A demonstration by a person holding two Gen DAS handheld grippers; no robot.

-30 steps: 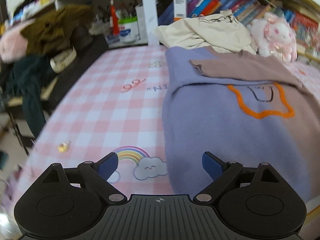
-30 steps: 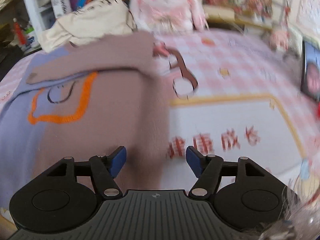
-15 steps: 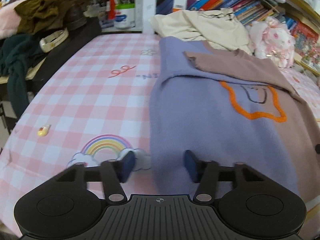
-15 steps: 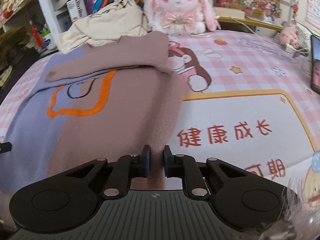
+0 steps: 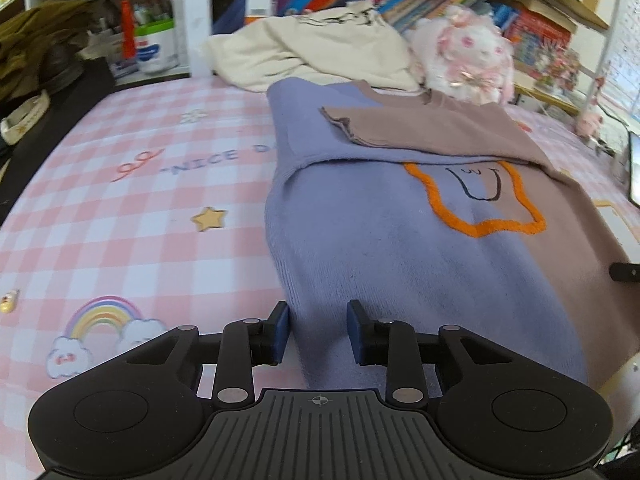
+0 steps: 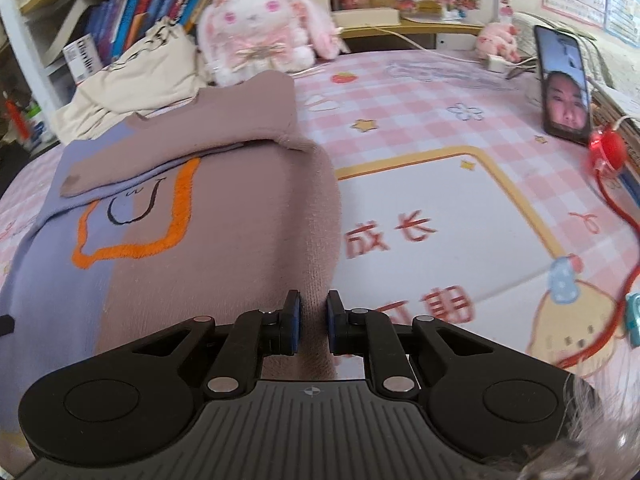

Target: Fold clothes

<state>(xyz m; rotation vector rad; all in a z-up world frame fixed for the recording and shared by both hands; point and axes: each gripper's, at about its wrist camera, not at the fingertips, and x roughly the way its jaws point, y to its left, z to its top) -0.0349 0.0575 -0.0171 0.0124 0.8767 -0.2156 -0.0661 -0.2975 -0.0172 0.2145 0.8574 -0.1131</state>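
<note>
A lilac and mauve sweater (image 5: 400,248) with an orange outline patch lies on the pink checked bed, both sleeves folded across its chest. My left gripper (image 5: 318,334) is shut on the sweater's lilac bottom hem corner, which is raised off the bed. My right gripper (image 6: 312,326) is shut on the mauve hem corner of the sweater (image 6: 224,248), also lifted. The tip of the right gripper shows at the right edge of the left wrist view.
A cream garment (image 5: 320,48) and a pink plush rabbit (image 6: 260,28) lie at the far edge below bookshelves. A phone (image 6: 564,84) stands at the right with a red cord (image 6: 612,184) near it. Dark clothes (image 5: 36,48) pile at the left.
Both grippers closed from wide open onto the sweater's bottom hem corners, the right before the left, and have lifted the hem and moved it forward over the sweater.
</note>
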